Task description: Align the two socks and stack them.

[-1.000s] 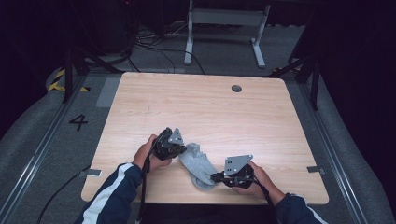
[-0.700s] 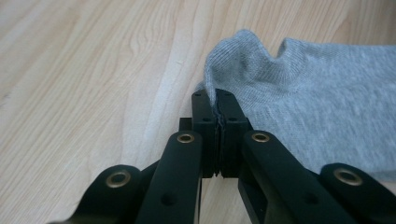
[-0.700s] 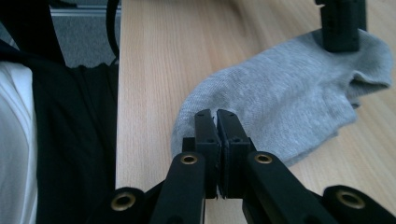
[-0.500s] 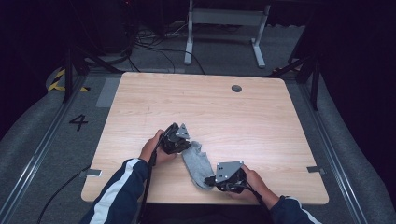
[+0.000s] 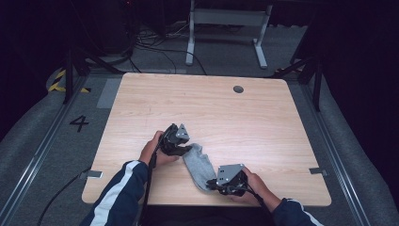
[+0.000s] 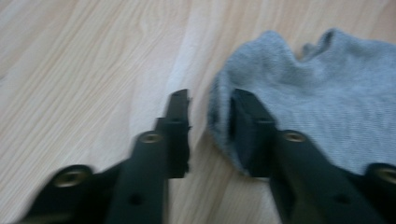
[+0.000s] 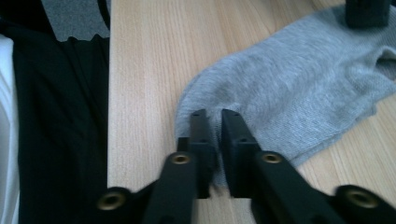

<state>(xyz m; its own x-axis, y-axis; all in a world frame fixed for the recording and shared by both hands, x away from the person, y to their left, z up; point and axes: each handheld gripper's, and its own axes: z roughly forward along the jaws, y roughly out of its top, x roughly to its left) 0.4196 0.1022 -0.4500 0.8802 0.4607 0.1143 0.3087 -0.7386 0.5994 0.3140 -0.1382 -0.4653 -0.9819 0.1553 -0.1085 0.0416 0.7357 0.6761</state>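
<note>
A grey sock [image 5: 196, 164] lies stretched out slantwise on the wooden table [image 5: 211, 108], near its front edge. My left gripper [image 5: 187, 149] is at the sock's upper left end. Its jaws have just been opening, and in the left gripper view [image 6: 210, 100] bare wood shows between them while the sock's edge [image 6: 317, 93] lies against the right-hand one. My right gripper [image 5: 211, 184] is at the lower right end. Its jaws [image 7: 215, 116] have just been opening too and stand a narrow gap apart over the sock's rounded tip [image 7: 299, 79].
The table's front edge runs just behind the right gripper, with the person's dark clothing [image 7: 60, 116] beyond it. A round grommet hole [image 5: 238, 89] sits at the far right of the top. A white metal frame [image 5: 226, 19] and cables lie on the floor behind.
The sock was bunched between the grippers and now lies drawn out flat along a diagonal. The right gripper has shifted slightly left toward the front edge. The left hand has barely moved.
</note>
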